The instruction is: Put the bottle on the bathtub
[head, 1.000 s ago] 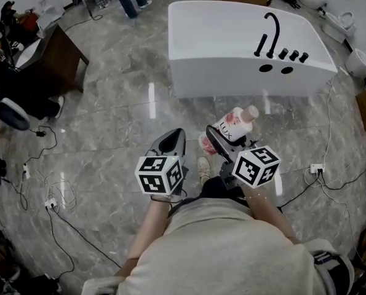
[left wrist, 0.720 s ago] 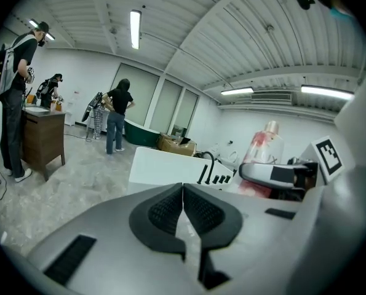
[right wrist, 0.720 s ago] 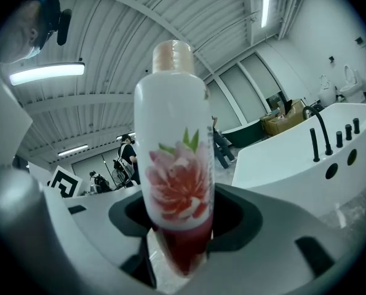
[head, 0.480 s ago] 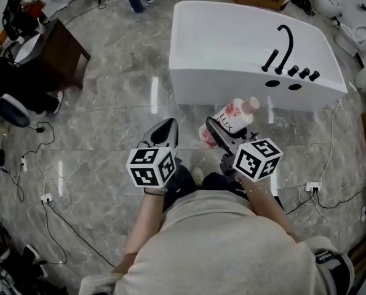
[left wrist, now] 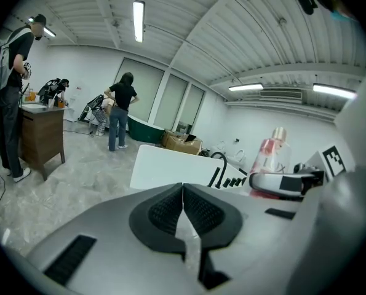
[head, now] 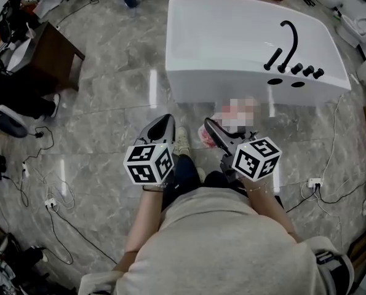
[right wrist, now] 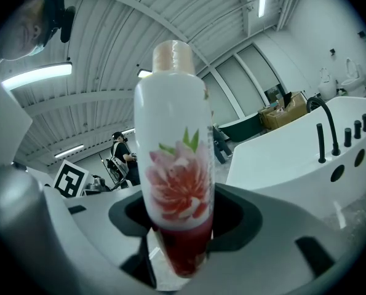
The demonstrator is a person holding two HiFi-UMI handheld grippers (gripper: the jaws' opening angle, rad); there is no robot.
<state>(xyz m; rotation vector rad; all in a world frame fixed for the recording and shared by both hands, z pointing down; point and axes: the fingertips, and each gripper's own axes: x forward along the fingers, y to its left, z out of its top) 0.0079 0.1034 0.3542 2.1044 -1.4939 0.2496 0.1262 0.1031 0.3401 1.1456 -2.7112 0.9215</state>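
Bottle, white plastic with a pink flower print [right wrist: 173, 165], is clamped upright between the fingers of the right gripper [head: 214, 134]. The left gripper [left wrist: 183, 192] has its fingers closed on nothing. Hold the bottle level and set it flat on the white bathtub [head: 219, 85] ahead.

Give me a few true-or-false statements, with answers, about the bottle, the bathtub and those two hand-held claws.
The right gripper holds the bottle. True.
The left gripper is shut and empty. True.
The bathtub is white. True.
The bottle stands on the bathtub. False: it is in the right gripper, over the floor.
The faucet is white. False: it is black.
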